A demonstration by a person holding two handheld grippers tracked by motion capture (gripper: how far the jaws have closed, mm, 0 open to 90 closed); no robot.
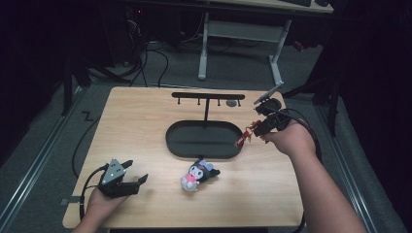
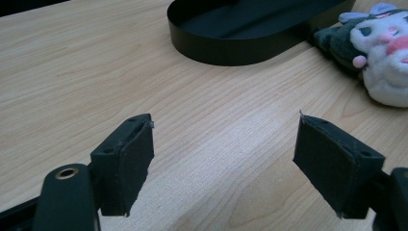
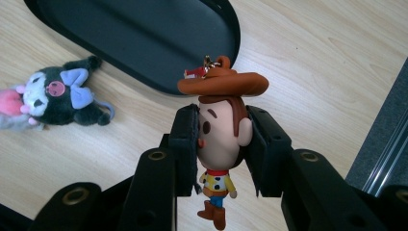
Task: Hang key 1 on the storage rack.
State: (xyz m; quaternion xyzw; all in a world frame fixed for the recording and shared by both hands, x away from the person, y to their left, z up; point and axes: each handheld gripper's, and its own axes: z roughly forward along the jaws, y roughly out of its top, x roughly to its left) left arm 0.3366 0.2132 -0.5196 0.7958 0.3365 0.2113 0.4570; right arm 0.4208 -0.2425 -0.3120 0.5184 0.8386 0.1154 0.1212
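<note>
Dark room, pale wooden table with a black oval tray and its hook stand at the far middle. Right gripper, at the tray's right end, has its jaws clamped on a cowboy figure keychain. Left gripper rests near left, jaws spread, empty. A plush toy lies just near of the tray. Judging so, nothing hangs yet; both charms remain to place.

A lab or test workspace is being indicated: a wooden table is standing on grey carpet, cables are trailing at far left, and a white-framed desk is placed beyond.
</note>
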